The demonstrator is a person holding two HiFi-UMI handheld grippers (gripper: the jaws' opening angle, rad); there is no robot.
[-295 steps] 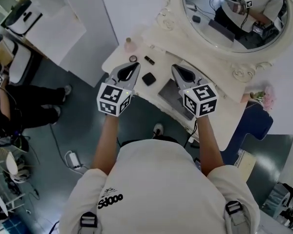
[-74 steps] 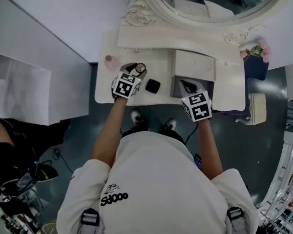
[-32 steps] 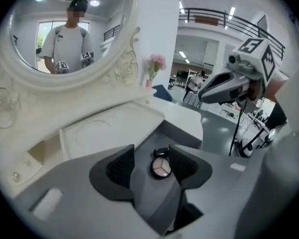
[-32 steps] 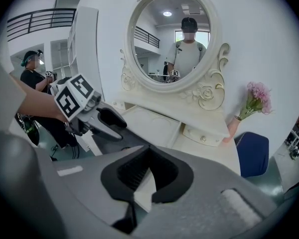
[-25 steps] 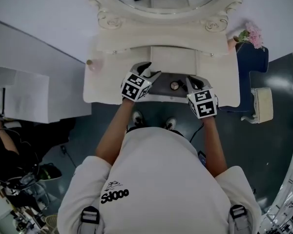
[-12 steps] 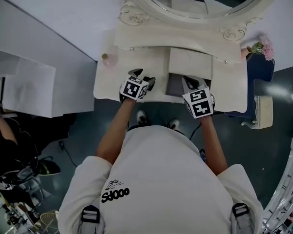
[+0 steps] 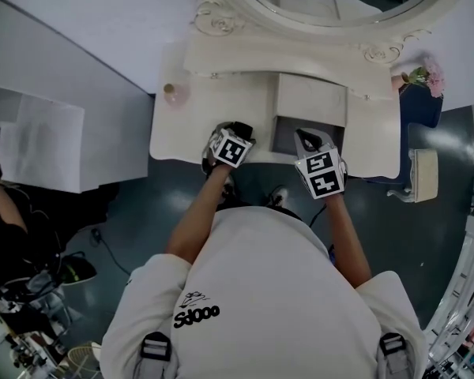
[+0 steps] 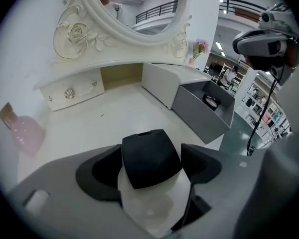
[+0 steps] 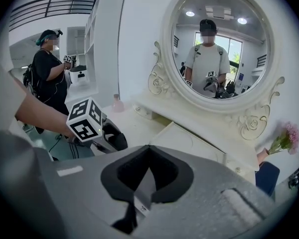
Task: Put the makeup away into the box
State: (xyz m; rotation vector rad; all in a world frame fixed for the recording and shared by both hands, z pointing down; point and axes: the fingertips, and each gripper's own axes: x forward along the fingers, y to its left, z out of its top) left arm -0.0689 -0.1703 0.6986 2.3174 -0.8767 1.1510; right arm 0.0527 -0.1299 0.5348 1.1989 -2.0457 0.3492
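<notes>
Left gripper, jaws just opening wide, straddles near compact to grab it for the box; right gripper clenched by it

Seen from above: white short-sleeved T-shirt, with black lettering printed near the left shoulder and dark straps with buckles at both shoulders. On the left gripper and the right gripper, grey moulded shells, black jaw pads and a white cube bearing black square markers. Thin black cable hanging from the right gripper.
</notes>
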